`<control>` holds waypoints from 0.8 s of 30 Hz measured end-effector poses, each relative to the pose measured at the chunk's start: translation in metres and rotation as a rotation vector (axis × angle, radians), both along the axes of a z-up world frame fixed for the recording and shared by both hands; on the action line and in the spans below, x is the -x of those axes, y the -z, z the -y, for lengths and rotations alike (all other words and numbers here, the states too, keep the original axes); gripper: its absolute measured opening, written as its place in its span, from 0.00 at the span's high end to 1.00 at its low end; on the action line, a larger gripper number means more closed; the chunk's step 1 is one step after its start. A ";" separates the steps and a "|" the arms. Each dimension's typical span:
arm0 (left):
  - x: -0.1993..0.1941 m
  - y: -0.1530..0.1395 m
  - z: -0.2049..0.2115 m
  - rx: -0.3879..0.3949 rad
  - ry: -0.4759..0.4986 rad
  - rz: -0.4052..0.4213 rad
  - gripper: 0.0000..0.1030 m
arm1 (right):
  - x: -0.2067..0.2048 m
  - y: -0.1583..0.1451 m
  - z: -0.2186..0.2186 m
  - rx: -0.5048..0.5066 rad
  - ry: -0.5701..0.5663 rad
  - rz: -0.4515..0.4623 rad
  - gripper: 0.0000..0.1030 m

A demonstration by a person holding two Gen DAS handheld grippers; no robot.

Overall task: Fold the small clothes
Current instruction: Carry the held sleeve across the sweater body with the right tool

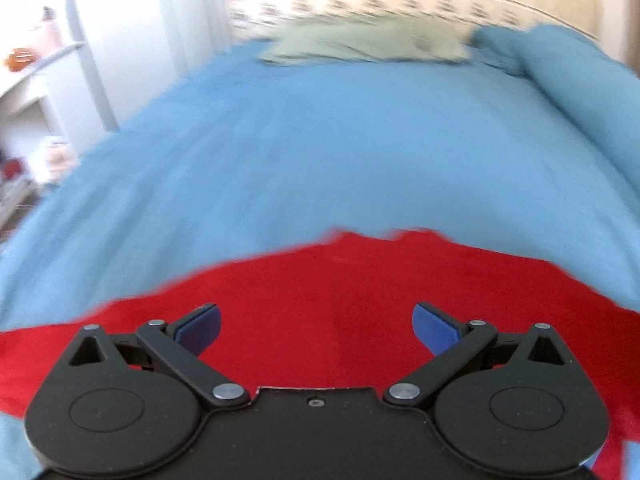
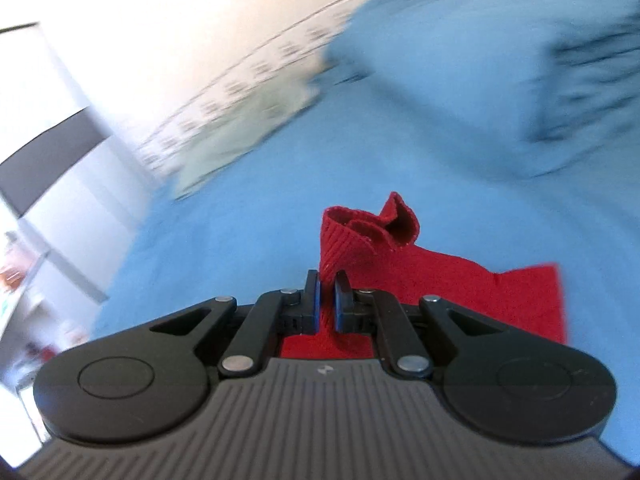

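A small red garment [image 1: 340, 304] lies spread on the blue bedsheet [image 1: 300, 152], right under and ahead of my left gripper [image 1: 316, 320], which is open and empty above it. In the right wrist view my right gripper [image 2: 327, 284] is shut on a ribbed edge of the red garment [image 2: 360, 248], which bunches up between the jaws and stands above them. The rest of the cloth trails down to the right onto the sheet [image 2: 280, 184].
A pale green folded cloth [image 1: 360, 44] lies at the far end of the bed, also in the right wrist view [image 2: 240, 136]. A blue pillow or bunched duvet [image 1: 580, 80] lies at the far right. White furniture [image 1: 100, 60] stands left of the bed.
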State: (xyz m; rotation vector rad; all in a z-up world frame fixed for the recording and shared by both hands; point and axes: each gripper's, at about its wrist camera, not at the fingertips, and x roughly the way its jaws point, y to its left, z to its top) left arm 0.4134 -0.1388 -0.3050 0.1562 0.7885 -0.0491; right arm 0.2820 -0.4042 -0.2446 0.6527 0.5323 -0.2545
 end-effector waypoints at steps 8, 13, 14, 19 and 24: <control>-0.001 0.007 -0.143 0.027 -0.199 0.009 0.00 | -0.099 0.041 -0.189 -0.059 -0.410 -0.011 0.79; -0.003 0.022 -0.188 0.067 -0.245 -0.024 0.00 | -0.124 0.096 -0.270 -0.016 -0.580 -0.082 0.79; -0.005 0.028 -0.193 0.071 -0.247 -0.031 0.00 | -0.130 0.107 -0.278 -0.005 -0.594 -0.105 0.79; -0.003 0.033 -0.209 0.096 -0.226 -0.026 0.00 | -0.144 0.131 -0.293 0.033 -0.591 -0.149 0.79; -0.002 0.037 -0.211 0.105 -0.182 -0.023 0.00 | -0.151 0.137 -0.303 0.066 -0.601 -0.155 0.64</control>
